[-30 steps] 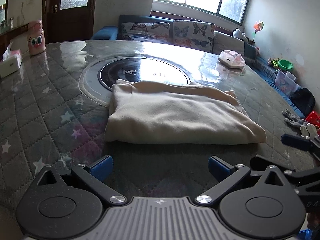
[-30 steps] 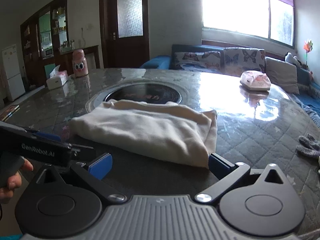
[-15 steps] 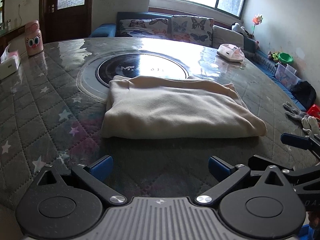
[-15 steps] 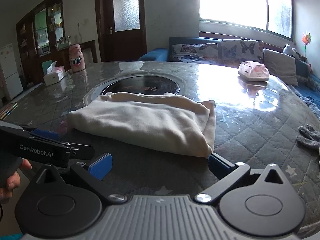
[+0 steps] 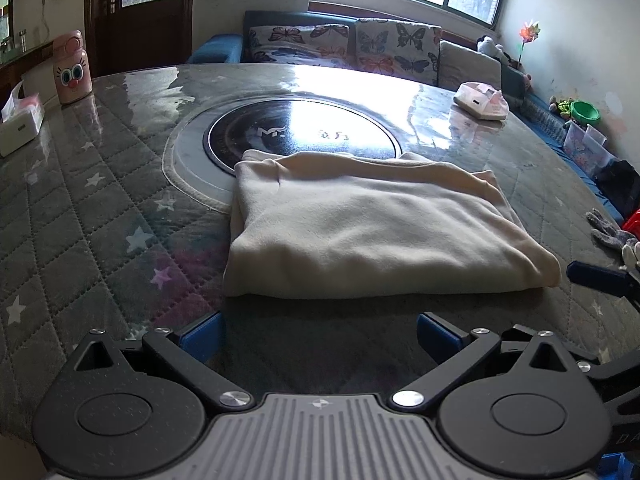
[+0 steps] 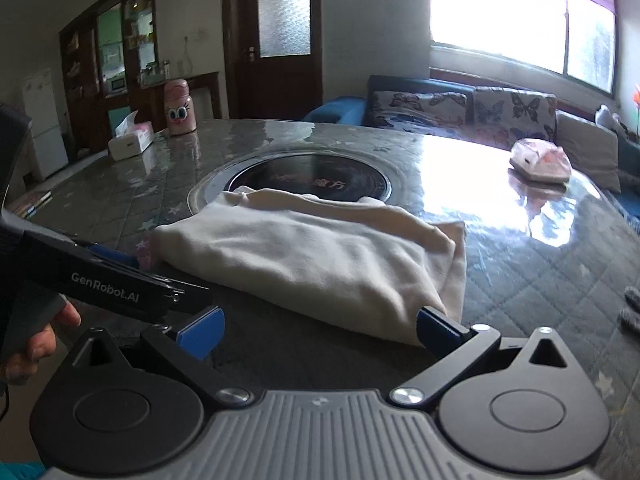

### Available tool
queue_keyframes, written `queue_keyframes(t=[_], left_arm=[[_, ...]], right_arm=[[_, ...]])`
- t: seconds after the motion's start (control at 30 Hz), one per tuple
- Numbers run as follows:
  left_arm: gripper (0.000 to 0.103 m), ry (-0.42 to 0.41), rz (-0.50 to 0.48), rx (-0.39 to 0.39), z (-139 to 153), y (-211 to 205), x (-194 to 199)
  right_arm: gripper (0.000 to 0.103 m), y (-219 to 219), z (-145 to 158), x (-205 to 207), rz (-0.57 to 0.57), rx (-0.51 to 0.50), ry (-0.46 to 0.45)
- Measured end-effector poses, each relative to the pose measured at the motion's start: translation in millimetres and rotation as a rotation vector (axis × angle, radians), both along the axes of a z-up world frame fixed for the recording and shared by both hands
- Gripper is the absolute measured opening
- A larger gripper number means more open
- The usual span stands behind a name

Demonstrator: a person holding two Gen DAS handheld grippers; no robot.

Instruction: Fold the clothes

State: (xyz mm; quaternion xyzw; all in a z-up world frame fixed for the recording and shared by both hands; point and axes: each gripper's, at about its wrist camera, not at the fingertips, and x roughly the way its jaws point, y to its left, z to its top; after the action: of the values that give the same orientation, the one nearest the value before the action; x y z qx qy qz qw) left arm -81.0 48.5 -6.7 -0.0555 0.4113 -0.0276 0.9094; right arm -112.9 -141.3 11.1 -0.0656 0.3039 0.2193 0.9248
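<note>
Cream garment (image 5: pixel 372 226) lies folded in a flat rectangle at frame centre, its far edge overlapping the dark round inset (image 5: pixel 300 134) of the quilted, glossy table (image 5: pixel 80 208). Left gripper (image 5: pixel 318 334) and right gripper (image 6: pixel 320 330) are both released, fingers spread, empty, at bottom of frame. Tissue box (image 5: pixel 20 120) and pink bottle (image 5: pixel 72 68) stand upper left; butterfly-print sofa (image 5: pixel 344 46) sits under the window.

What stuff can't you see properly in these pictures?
- Cream garment: folded, so both views hide its inner layers and what kind it is.
- Grey glove: cut off by the right wrist view's edge.
- Window: glare washes out everything outside.
- Person's hand: mostly hidden behind the left hand-held gripper.
</note>
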Motion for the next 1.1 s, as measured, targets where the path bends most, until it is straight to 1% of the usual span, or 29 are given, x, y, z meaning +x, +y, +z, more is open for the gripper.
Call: queue_keyframes(t=[0.1,0.17,0.23,0.27,0.3,0.33,0.4,0.47,0.57,0.7,0.77,0.83,0.9,0.93,0.97,1.0,1.03,1.07,1.1], left_arm=[[0.103,0.002,-0.009,0.0,2,2,3],[0.103,-0.003,-0.004,-0.002,5,7,4],[0.103,-0.004,0.003,-0.012,7,14,6],[0.103,-0.002,0.01,-0.021,8,19,7],[0.103,-0.001,0.019,-0.031,9,24,7],[0.103,-0.003,0.029,-0.036,10,28,8],[0.103,-0.01,0.051,-0.047,13,38,10],[0.103,-0.015,0.075,-0.064,16,49,12],[0.103,-0.011,0.119,-0.095,19,63,18],[0.103,-0.013,0.162,-0.094,22,78,29],[0.103,-0.007,0.177,-0.115,22,85,35],[0.103,0.0,0.187,-0.14,21,92,41],[0.103,0.009,0.189,-0.166,20,96,46],[0.103,0.013,0.19,-0.179,19,98,48],[0.103,0.013,0.188,-0.187,19,99,50],[0.103,0.013,0.186,-0.196,19,99,51],[0.102,0.013,0.186,-0.206,19,100,53],[0.102,0.016,0.185,-0.224,18,101,54],[0.101,0.02,0.185,-0.245,17,102,56]], right_arm=[[0.103,4,3,3,0.021,0.003,-0.012],[0.102,9,6,6,0.053,-0.02,-0.026],[0.098,15,8,9,0.086,-0.045,-0.041],[0.097,18,9,10,0.104,-0.056,-0.046],[0.097,22,9,12,0.121,-0.064,-0.045],[0.093,25,9,14,0.133,-0.069,-0.041],[0.092,35,7,18,0.177,-0.081,-0.031],[0.086,46,7,20,0.221,-0.093,-0.038],[0.084,64,8,24,0.291,-0.113,-0.049],[0.082,88,8,27,0.387,-0.149,-0.082],[0.079,101,6,28,0.434,-0.174,-0.099],[0.066,117,1,29,0.485,-0.206,-0.108],[0.061,129,-3,30,0.522,-0.231,-0.109],[0.057,134,-6,30,0.529,-0.242,-0.115],[0.055,137,-8,30,0.531,-0.249,-0.12],[0.05,141,-12,31,0.53,-0.266,-0.124],[0.033,146,-16,31,0.529,-0.285,-0.129],[0.026,148,-19,32,0.522,-0.293,-0.129],[0.024,147,-20,34,0.518,-0.284,-0.127]])
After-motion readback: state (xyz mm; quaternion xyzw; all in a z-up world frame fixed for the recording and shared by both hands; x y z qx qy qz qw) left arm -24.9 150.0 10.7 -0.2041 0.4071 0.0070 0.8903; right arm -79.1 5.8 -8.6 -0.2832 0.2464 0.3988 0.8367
